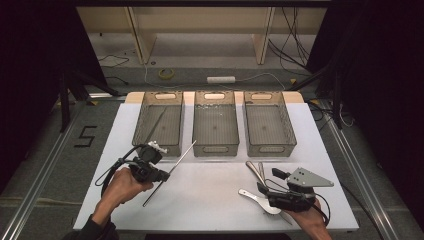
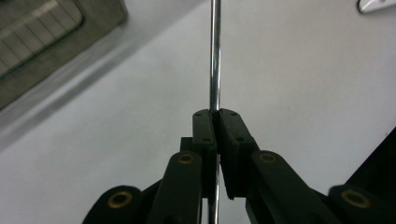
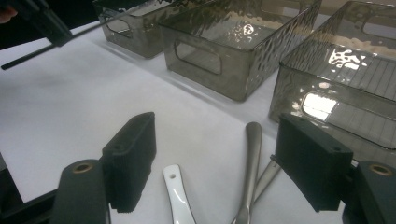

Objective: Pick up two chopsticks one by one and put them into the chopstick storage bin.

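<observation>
The left gripper (image 1: 156,170) is clamping a thin metal rod (image 1: 170,172), its jaws pinched almost together around the shaft, as the left gripper view shows with the rod (image 2: 214,56) running straight out from between the pads. In the high view the rod is lying slantwise, its long axis running from low near the person up and to the right, with the upper tip pointing at the gap between the left bin (image 1: 159,122) and the middle bin (image 1: 215,129). The left bin is sitting just beyond the gripper and is already holding another long thin rod (image 1: 156,125); judging by that, the carried rod is probably heading there and would need turning to match the bin's length. The right gripper (image 1: 274,192) is resting wide open and holding nothing, over the spoons (image 1: 257,172) at the right, well apart from the rod.
</observation>
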`<control>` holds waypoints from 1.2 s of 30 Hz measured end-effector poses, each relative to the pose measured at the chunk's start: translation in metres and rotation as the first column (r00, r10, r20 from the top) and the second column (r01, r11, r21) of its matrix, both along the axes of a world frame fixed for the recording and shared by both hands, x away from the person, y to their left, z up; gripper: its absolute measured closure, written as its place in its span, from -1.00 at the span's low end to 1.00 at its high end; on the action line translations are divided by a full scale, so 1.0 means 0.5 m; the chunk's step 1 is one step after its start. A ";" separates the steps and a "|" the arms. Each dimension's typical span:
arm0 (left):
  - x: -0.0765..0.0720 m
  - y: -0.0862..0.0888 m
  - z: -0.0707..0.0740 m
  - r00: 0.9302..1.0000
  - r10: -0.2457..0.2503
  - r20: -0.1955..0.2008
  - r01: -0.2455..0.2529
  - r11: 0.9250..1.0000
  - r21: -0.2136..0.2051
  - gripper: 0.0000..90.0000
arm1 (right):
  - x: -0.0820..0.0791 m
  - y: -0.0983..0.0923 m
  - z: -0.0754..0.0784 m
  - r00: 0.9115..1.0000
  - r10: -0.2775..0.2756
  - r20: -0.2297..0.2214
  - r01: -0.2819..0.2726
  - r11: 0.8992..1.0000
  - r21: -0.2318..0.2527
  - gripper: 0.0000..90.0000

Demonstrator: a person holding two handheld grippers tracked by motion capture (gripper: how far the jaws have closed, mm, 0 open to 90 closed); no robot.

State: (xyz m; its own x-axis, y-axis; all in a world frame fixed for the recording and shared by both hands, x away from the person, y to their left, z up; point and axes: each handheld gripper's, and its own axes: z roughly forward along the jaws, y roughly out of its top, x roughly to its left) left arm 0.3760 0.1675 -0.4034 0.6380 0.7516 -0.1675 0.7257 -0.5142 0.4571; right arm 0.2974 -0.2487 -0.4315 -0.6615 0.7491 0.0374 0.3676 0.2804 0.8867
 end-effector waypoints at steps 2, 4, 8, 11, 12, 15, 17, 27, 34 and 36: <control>0.009 0.008 0.011 0.999 0.027 0.035 -0.026 0.999 -0.027 0.89 | 0.000 0.000 0.000 1.000 -0.001 0.000 0.001 1.000 0.000 -0.33; 0.018 0.017 0.018 0.998 0.046 0.052 -0.044 0.998 -0.042 0.89 | 0.000 0.000 0.000 1.000 0.000 0.000 0.000 1.000 0.001 -0.33; 0.036 0.031 0.031 0.994 0.081 0.073 -0.075 0.994 -0.077 0.89 | 0.000 0.000 0.000 1.000 0.000 0.000 0.000 1.000 0.001 -0.33; 0.047 0.038 0.040 0.991 0.099 0.095 -0.090 0.992 -0.094 0.89 | 0.000 0.000 0.000 1.000 -0.001 -0.002 0.001 1.000 0.000 -0.33; 0.052 0.039 0.042 0.990 0.100 0.098 -0.090 0.991 -0.094 0.89 | 0.001 0.000 -0.001 1.000 -0.001 -0.001 0.001 1.000 0.000 -0.33; 0.067 0.042 0.045 0.987 0.117 0.106 -0.105 0.988 -0.110 0.89 | 0.001 0.001 -0.001 1.000 0.002 -0.003 -0.002 1.000 -0.003 -0.33; 0.078 0.045 0.049 0.985 0.127 0.116 -0.115 0.987 -0.110 0.89 | 0.000 0.001 -0.001 1.000 0.001 -0.003 -0.001 1.000 0.001 -0.33; 0.120 0.071 0.095 0.967 0.193 0.166 -0.160 0.968 -0.193 0.89 | 0.002 0.000 -0.002 1.000 0.000 -0.001 0.000 1.000 0.002 -0.33; 0.155 0.077 0.118 0.958 0.215 0.189 -0.175 0.963 -0.205 0.89 | 0.003 0.000 -0.002 1.000 0.002 0.000 -0.002 1.000 0.001 -0.33; 0.170 0.077 0.121 0.957 0.218 0.193 -0.180 0.964 -0.196 0.89 | 0.002 0.001 -0.002 1.000 0.002 -0.001 -0.002 1.000 0.002 -0.33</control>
